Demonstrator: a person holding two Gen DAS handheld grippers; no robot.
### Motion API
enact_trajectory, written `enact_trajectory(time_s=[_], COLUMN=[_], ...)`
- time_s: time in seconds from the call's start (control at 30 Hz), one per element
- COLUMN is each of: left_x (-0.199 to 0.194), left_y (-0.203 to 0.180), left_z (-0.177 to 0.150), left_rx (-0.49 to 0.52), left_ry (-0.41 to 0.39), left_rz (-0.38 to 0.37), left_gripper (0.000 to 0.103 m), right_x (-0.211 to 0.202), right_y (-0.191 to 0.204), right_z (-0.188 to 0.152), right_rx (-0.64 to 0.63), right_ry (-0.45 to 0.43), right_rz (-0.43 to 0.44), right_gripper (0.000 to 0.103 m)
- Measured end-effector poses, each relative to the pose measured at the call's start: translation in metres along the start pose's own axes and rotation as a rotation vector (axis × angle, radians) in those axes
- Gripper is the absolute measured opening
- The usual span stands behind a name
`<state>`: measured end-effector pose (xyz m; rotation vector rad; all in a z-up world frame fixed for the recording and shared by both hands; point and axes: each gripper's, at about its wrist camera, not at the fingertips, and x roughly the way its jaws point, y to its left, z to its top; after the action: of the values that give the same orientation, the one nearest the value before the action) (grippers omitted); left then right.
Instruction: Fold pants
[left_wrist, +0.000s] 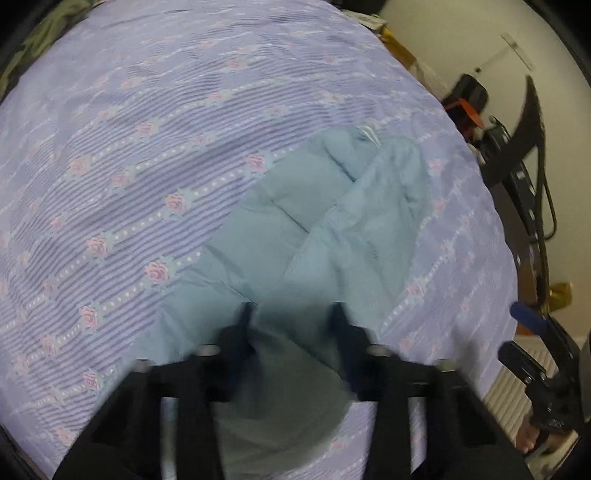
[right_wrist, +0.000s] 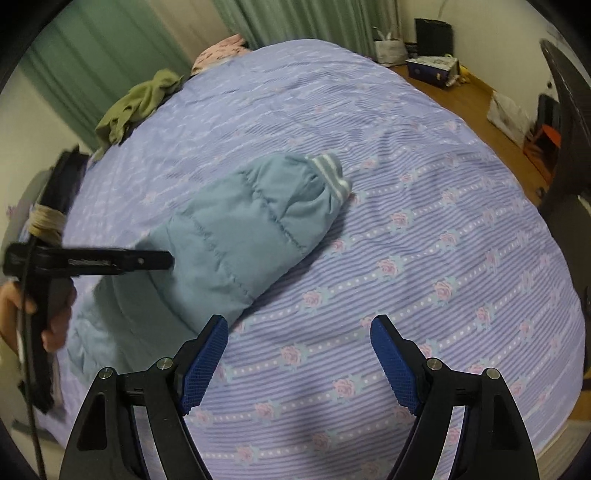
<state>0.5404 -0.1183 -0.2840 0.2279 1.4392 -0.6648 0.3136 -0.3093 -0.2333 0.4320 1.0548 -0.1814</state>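
Observation:
Light blue quilted pants lie on the purple flowered bedspread, legs folded over, the striped cuff at the far end. In the left wrist view the pants stretch away from my left gripper, whose fingers stand apart with blue fabric bunched between and below them; whether they grip it is unclear. The left gripper also shows in the right wrist view, touching the pants' near left side. My right gripper is open and empty, above bare bedspread to the right of the pants.
A green garment and a pink one lie at the far edge of the bed. Wooden floor with bags and boxes lies to the right. Dark equipment stands beside the bed.

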Motion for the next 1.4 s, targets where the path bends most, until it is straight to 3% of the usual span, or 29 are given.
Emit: enact_trajectory(time_s=[0.03, 0.13, 0.5, 0.6, 0.67, 0.77, 0.87, 1.03, 1.1, 1.23, 1.3, 1.4], left_x=[-0.001, -0.005, -0.013, -0.019, -0.013, 0.004, 0.017, 0.016, -0.006, -0.078, -0.111, -0.142], left_y=[0.001, 0.001, 0.018, 0.028, 0.031, 0.026, 0.031, 0.028, 0.03, 0.049, 0.066, 0.094], left_z=[-0.001, -0.004, 0.0, -0.003, -0.002, 0.006, 0.01, 0.009, 0.001, -0.037, -0.072, -0.142], left_rx=[-0.006, 0.007, -0.069, -0.123, -0.12, -0.081, -0.123, -0.14, -0.158, -0.201, -0.215, -0.267], left_ry=[-0.009, -0.024, -0.162, -0.218, -0.207, -0.159, -0.148, -0.144, -0.203, -0.366, -0.428, -0.47], left_rz=[-0.007, 0.007, 0.08, 0.068, 0.067, 0.136, 0.166, 0.232, 0.188, 0.065, 0.086, 0.201], left_gripper=[0.018, 0.013, 0.012, 0.012, 0.012, 0.012, 0.014, 0.056, 0.061, 0.086, 0.087, 0.088], right_x=[0.0, -0.001, -0.001, -0.002, -0.002, 0.001, 0.002, 0.001, -0.003, -0.013, -0.017, -0.017], right_y=[0.0, 0.0, 0.005, 0.008, 0.01, 0.013, 0.014, 0.018, 0.022, 0.034, 0.044, 0.07], right_z=[0.001, 0.003, 0.007, 0.009, 0.01, 0.011, 0.011, 0.014, 0.014, 0.012, 0.011, 0.003], right_rx=[0.004, -0.002, -0.011, -0.021, -0.023, -0.031, -0.03, -0.025, -0.033, -0.051, -0.06, -0.103], right_ry=[-0.002, -0.004, -0.009, -0.022, -0.026, -0.02, -0.017, -0.018, -0.029, -0.042, -0.041, -0.028], right_rz=[-0.001, -0.009, -0.008, -0.024, -0.029, -0.023, -0.038, -0.044, -0.04, -0.017, 0.004, 0.044], right_gripper=[0.081, 0.081, 0.081, 0.081, 0.081, 0.081, 0.08, 0.081, 0.08, 0.08, 0.08, 0.08])
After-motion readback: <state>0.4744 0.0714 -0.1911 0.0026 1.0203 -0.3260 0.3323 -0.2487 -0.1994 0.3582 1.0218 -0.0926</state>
